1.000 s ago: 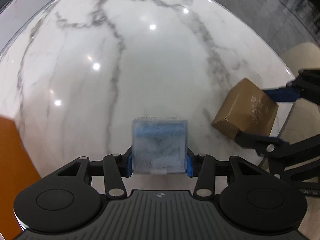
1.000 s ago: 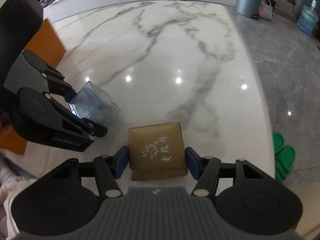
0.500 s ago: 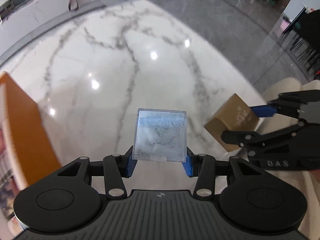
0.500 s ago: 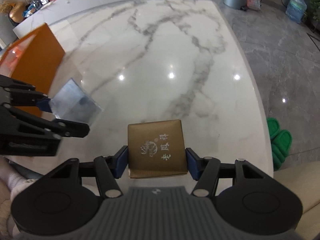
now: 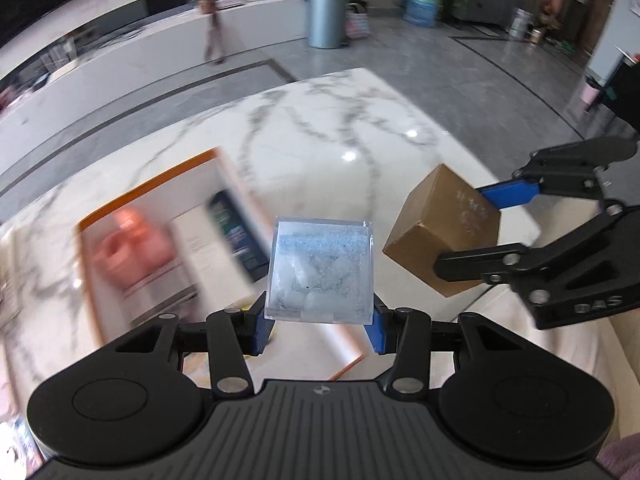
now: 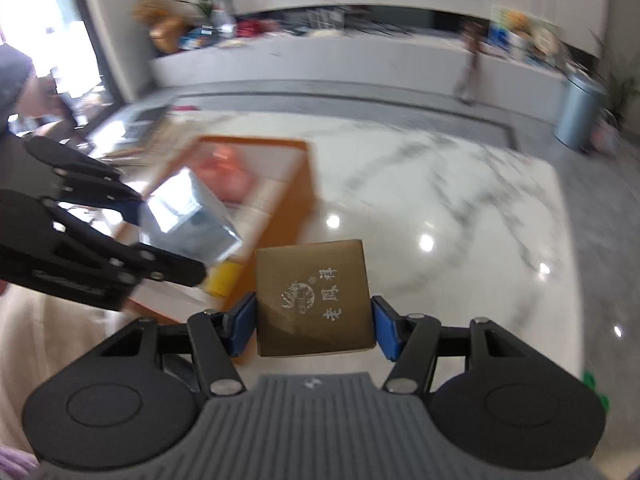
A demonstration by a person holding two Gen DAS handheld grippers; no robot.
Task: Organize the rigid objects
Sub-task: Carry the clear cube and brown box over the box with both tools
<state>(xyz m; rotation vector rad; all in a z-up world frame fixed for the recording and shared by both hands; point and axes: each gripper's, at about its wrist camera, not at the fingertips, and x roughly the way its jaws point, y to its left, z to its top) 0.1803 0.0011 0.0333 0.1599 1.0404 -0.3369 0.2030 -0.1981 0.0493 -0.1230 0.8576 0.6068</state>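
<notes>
My left gripper (image 5: 320, 326) is shut on a clear plastic box (image 5: 320, 272) with white pieces inside, held in the air above the marble table (image 5: 320, 136). To its right hangs a gold box (image 5: 436, 228), gripped by my right gripper (image 5: 476, 232). In the right wrist view the right gripper (image 6: 314, 326) is shut on the gold box (image 6: 312, 292), whose lid bears printed characters. The left gripper (image 6: 160, 236) with the clear box (image 6: 188, 220) hangs at the left. An orange-walled open box (image 5: 160, 248) lies below both, with a pink item and a dark packet inside, blurred.
A grey bin (image 5: 326, 16) and a blue water jug (image 5: 422, 2) stand on the floor beyond the table. A long white counter (image 6: 360, 52) with clutter runs behind. The table's right edge (image 6: 568, 240) drops to grey floor.
Both grippers have risen off the table with their boxes and swung toward the orange box, which now lies under them. The view has tilted up to show the room.
</notes>
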